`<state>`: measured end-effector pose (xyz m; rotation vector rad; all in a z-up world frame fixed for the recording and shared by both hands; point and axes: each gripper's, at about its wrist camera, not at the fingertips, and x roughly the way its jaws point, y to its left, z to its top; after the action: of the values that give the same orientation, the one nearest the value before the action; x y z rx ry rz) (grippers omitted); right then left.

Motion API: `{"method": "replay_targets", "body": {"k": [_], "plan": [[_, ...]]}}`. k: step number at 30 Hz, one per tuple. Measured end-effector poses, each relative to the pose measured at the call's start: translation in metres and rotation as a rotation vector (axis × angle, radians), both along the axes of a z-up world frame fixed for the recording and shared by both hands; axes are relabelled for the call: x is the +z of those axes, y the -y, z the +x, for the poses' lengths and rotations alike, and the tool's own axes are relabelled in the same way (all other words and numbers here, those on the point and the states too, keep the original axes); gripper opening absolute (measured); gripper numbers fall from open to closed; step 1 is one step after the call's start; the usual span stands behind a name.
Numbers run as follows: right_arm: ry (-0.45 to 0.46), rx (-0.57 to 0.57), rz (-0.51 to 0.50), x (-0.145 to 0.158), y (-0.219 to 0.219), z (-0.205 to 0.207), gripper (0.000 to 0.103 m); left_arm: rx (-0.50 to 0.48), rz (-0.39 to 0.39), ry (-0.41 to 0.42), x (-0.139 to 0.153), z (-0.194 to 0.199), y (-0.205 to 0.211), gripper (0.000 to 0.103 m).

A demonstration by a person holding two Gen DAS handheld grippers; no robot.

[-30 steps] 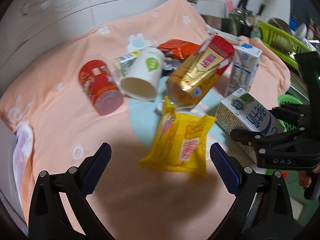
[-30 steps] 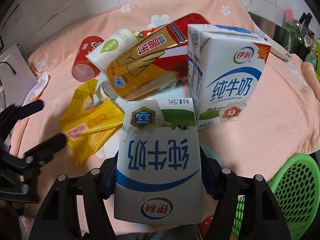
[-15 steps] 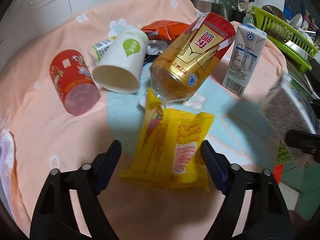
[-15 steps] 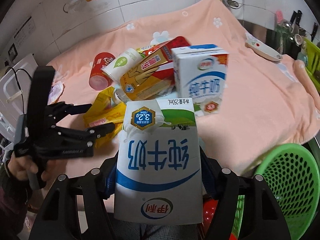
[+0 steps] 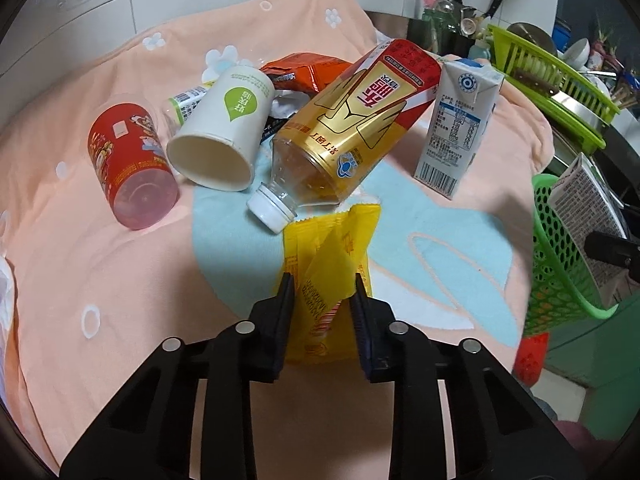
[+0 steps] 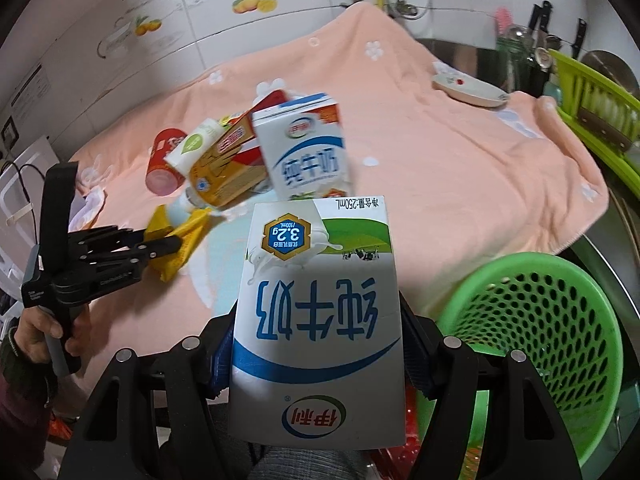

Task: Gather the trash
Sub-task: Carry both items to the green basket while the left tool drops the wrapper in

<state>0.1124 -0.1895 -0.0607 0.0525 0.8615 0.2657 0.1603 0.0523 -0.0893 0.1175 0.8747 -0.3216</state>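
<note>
Green perforated plastic basket sits low, just right of the right gripper, off the edge of the peach towel-covered table. Risk: the basket rim is beside the fingers rather than under them, so an early release would likely drop the load on the floor.

White-and-blue milk carton is clamped between the right fingers, held by its side walls. Thin card may buckle and slip if squeezed harder.

Left gripper has just been closing; its jaws now pinch the crumpled yellow foil wrapper near its lower end. The grip is on a fold, so slick foil could slide out on lifting.

Beyond the left fingertips, the gold-labelled plastic bottle lies with its cap touching the wrapper's far edge. Dragging may roll it.
</note>
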Motion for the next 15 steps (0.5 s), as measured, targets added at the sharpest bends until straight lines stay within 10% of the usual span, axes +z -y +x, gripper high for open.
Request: {"method": "replay_targets", "body": {"k": [15], "plan": [[0.059, -0.096, 0.008, 0.012, 0.05, -0.023, 0.065, -0.119, -0.094, 0.024, 0.038, -0.032, 0.038, 0.013]]}}
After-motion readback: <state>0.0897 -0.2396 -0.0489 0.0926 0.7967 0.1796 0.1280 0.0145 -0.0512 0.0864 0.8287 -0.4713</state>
